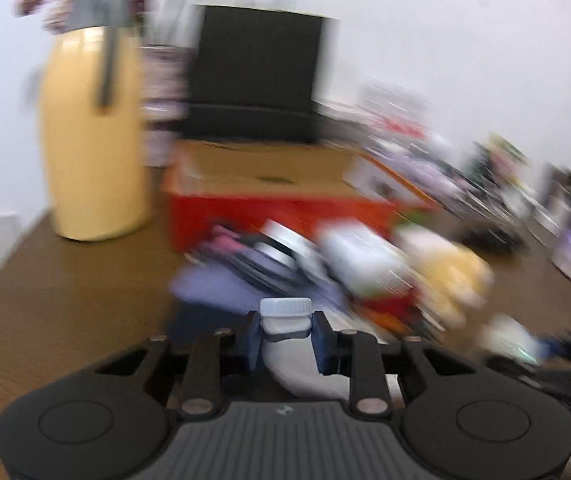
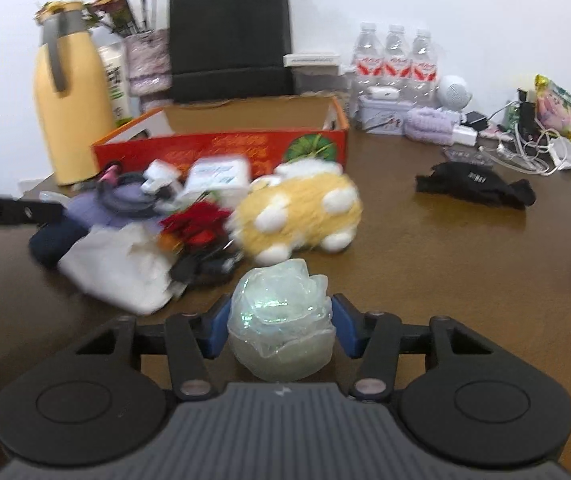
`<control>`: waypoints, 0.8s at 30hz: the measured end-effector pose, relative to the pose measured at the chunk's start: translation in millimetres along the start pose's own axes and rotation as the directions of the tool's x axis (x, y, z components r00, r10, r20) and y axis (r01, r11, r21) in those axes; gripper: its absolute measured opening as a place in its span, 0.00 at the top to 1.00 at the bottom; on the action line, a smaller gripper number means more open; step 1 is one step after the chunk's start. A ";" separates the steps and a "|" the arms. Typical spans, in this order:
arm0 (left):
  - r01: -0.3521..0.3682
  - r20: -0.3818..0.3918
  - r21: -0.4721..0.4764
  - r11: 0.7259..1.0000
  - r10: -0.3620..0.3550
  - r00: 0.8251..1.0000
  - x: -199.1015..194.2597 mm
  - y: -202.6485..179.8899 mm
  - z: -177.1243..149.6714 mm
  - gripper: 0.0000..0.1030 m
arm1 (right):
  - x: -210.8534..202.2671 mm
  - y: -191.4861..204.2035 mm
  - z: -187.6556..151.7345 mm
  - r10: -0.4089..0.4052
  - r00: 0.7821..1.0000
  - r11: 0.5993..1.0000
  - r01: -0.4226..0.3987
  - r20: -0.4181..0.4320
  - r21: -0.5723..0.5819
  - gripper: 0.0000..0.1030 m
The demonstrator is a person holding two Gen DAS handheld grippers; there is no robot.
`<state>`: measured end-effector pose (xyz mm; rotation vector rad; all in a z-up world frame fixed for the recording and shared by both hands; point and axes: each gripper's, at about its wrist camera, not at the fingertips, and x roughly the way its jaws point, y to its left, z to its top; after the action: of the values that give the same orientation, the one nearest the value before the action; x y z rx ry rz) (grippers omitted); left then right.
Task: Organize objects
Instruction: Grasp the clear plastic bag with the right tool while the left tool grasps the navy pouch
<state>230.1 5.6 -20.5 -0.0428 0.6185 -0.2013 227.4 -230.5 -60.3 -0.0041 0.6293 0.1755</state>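
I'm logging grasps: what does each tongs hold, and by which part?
Left tongs: small white bottle, just below its cap. Right tongs: crumpled clear plastic ball, at its sides.

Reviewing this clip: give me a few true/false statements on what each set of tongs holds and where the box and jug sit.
1. The left tongs grip a white bottle with a ribbed cap. True.
2. The right tongs are empty. False: they clamp a crinkly translucent ball.
3. The red cardboard box is closed. False: its top is open.
4. The yellow jug stands left of the box. True.
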 end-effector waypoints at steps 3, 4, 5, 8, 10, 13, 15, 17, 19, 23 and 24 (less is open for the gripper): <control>0.017 -0.052 0.085 0.996 -0.012 0.999 0.2 -26.5 -26.3 0.74 | -10.9 9.9 -12.3 0.014 1.000 1.000 -0.014 -0.006 -0.018 0.48; 0.007 -0.073 0.101 0.995 0.001 0.997 2.6 -32.5 -33.7 0.74 | -14.8 12.2 -14.7 0.021 1.000 1.000 -0.021 -0.005 -0.021 0.48; -0.003 -0.081 0.110 0.994 0.012 0.997 1.8 -37.8 -39.3 0.73 | -20.0 14.6 -16.8 0.031 1.000 0.999 -0.031 -0.004 -0.026 0.47; 0.008 -0.046 0.142 0.990 -0.001 0.999 -15.9 -39.8 -44.3 0.43 | -33.1 18.2 -20.2 0.046 0.999 0.998 -0.046 0.013 -0.047 0.47; -0.016 0.019 0.129 0.992 0.014 1.000 -30.6 -33.0 -42.0 0.17 | -37.6 18.6 -22.6 0.049 0.999 0.998 -0.048 0.016 -0.052 0.46; -0.103 0.051 0.112 0.988 0.097 0.994 -33.3 -15.2 -30.9 0.17 | -37.4 18.8 -26.8 0.037 0.999 0.998 -0.037 0.006 -0.053 0.39; -0.177 0.060 0.093 0.980 0.172 0.983 -23.8 0.0 -18.9 0.17 | -40.1 17.8 -28.6 0.029 0.999 0.999 -0.029 0.020 -0.043 0.37; -0.240 0.098 0.104 0.965 0.230 0.968 -12.8 13.6 -10.0 0.17 | -41.0 15.8 -27.3 0.032 0.999 0.999 -0.031 0.021 -0.036 0.37; -0.257 0.084 0.171 0.951 0.246 0.966 5.8 20.7 -0.5 0.17 | -39.0 14.7 -26.9 0.026 1.000 0.999 -0.026 0.011 -0.043 0.37; -0.156 -0.068 0.117 0.981 0.165 0.984 48.1 43.9 13.6 0.19 | -35.5 14.8 -29.7 0.024 1.000 0.999 -0.024 -0.005 -0.043 0.38; -0.115 -0.104 0.051 0.992 0.120 0.987 52.3 51.0 14.2 0.27 | -34.6 14.9 -31.0 0.023 1.000 0.999 -0.024 -0.011 -0.041 0.38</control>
<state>288.9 44.7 -44.0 0.0485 0.7207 -0.1034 179.3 -223.1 -64.4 -0.0373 0.6360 0.2111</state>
